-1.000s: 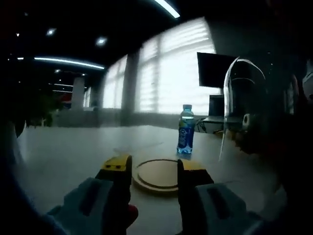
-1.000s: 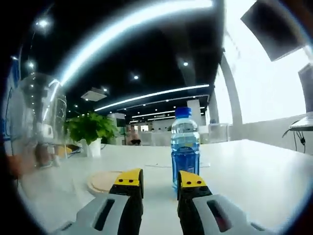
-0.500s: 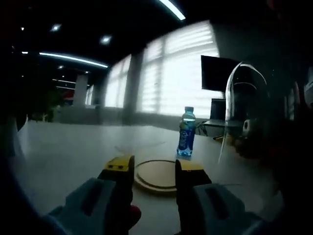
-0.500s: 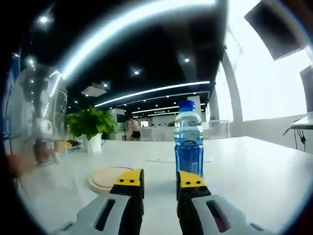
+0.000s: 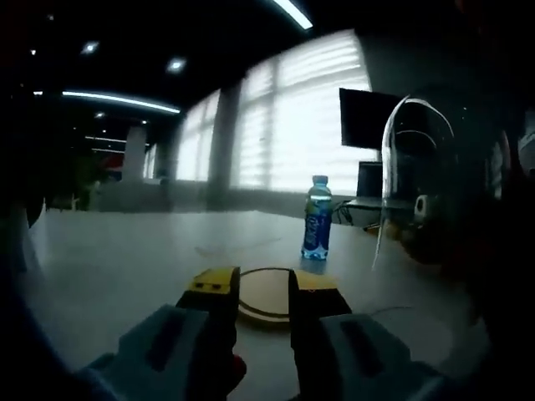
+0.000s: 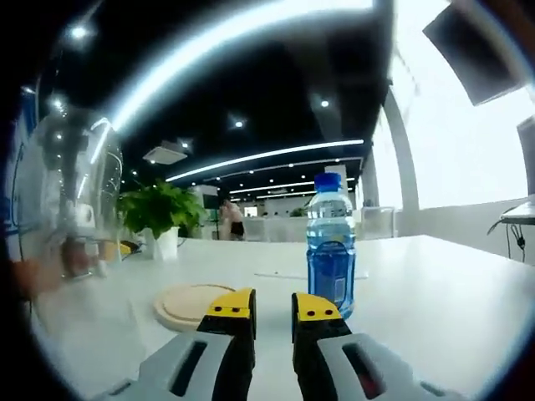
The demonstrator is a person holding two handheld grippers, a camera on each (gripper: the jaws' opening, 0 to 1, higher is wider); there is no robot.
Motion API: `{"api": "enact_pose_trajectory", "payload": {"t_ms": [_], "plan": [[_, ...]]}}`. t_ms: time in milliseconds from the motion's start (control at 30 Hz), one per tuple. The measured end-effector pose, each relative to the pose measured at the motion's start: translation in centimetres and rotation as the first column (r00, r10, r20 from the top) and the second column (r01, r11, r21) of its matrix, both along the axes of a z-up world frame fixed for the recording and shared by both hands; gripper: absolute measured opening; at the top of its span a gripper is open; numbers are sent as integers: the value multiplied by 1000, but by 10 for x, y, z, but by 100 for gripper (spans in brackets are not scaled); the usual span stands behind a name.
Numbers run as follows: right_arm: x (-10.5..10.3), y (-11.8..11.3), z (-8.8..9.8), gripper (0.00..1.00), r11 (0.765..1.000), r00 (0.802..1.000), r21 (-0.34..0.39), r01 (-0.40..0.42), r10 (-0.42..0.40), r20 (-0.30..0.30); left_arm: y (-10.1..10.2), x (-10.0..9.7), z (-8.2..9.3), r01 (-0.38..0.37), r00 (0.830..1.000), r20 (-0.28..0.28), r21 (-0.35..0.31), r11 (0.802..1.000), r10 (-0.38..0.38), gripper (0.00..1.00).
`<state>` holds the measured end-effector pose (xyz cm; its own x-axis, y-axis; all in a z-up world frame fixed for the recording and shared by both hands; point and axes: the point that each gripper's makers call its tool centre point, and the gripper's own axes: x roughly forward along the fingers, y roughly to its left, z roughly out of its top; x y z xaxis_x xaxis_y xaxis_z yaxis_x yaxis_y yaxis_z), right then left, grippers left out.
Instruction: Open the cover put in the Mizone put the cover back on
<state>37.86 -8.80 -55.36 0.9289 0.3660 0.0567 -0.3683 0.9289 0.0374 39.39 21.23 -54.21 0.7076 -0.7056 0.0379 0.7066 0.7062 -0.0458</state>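
The blue-capped Mizone bottle of blue drink (image 6: pixel 331 246) stands upright on the white bench (image 6: pixel 435 288) beside a round wooden base (image 6: pixel 194 303), a clear dome cover (image 6: pixel 67 205) aloft at left, while both the left gripper (image 5: pixel 255 284) and right gripper (image 6: pixel 272 307) fingers are slightly parted, holding nothing.

Two low cameras, crossing angles over one tabletop (image 5: pixel 109 267).
Left gripper view faces the windows; right gripper view faces the room's interior. Both sit near, sharing the bottle (image 5: pixel 317 219) (image 6: pixel 331 244) and round wooden board (image 5: pixel 264 294) (image 6: pixel 191 302).
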Motion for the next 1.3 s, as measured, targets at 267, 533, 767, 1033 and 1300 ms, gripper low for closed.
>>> {"api": "enact_pose_trajectory", "payload": {"t_ms": [267,533,767,1033,1300], "plan": [[1,-6,4,7,999,1000,34,21,-21,10,6,2,6,-52,998,33,-11,999,52,18],[1,-9,6,6,999,999,29,32,-33,21,8,7,-3,-87,996,-10,11,996,87,3],[1,-10,6,3,998,999,43,36,-36,19,6,8,-7,-95,995,5,46,994,95,4],[1,-9,6,0,999,999,17,39,-39,32,11,9,-6,-110,994,-8,32,993,110,2],[2,-10,7,6,999,998,-12,45,-44,50,9,11,-9,-117,993,19,75,990,116,12]]}}
